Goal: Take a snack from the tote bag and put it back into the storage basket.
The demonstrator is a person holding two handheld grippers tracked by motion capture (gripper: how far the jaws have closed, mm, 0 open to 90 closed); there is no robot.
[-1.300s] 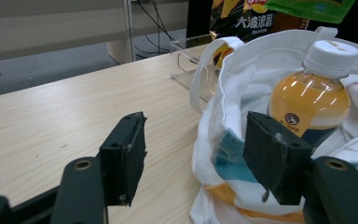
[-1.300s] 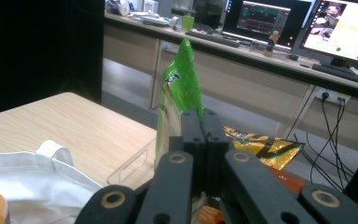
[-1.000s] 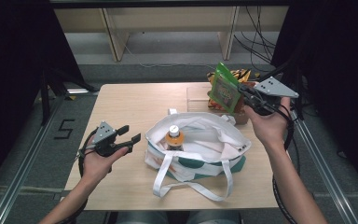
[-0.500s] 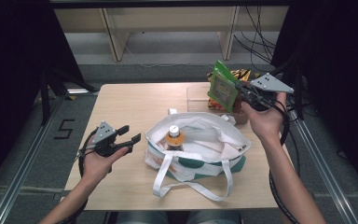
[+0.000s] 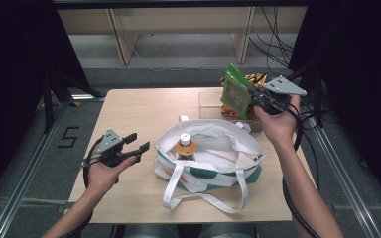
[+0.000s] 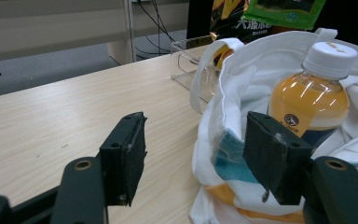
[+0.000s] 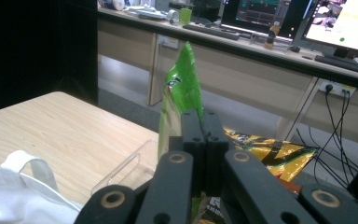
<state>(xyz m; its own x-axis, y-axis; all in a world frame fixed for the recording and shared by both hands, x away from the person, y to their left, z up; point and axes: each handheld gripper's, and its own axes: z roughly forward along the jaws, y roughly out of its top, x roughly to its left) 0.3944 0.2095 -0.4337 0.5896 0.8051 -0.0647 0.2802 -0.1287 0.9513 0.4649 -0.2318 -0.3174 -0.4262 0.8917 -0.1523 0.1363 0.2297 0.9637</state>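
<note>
A white tote bag [image 5: 213, 153] with green and orange print lies open mid-table, and an orange drink bottle [image 5: 185, 146] with a white cap stands inside it. My right gripper [image 5: 250, 91] is shut on a green snack packet [image 5: 236, 93], held in the air above the clear bin [image 5: 213, 101] at the table's far right. In the right gripper view the green snack packet [image 7: 179, 100] rises edge-on above my right gripper [image 7: 199, 122]. My left gripper [image 5: 138, 144] hovers open just left of the bag. In the left gripper view my left gripper [image 6: 196, 156] frames the tote bag [image 6: 233, 154] and bottle [image 6: 314, 98].
A clear plastic bin [image 6: 191, 65] stands at the far right of the table with a yellow snack bag [image 7: 270, 151] in it. Desks with monitors [image 7: 349, 21] and hanging cables [image 7: 328, 126] lie beyond. The bag's handles [image 5: 203, 198] trail toward the near table edge.
My right gripper has lifted the green packet slightly higher and farther back over the bin. The left gripper has stayed where it was, open.
</note>
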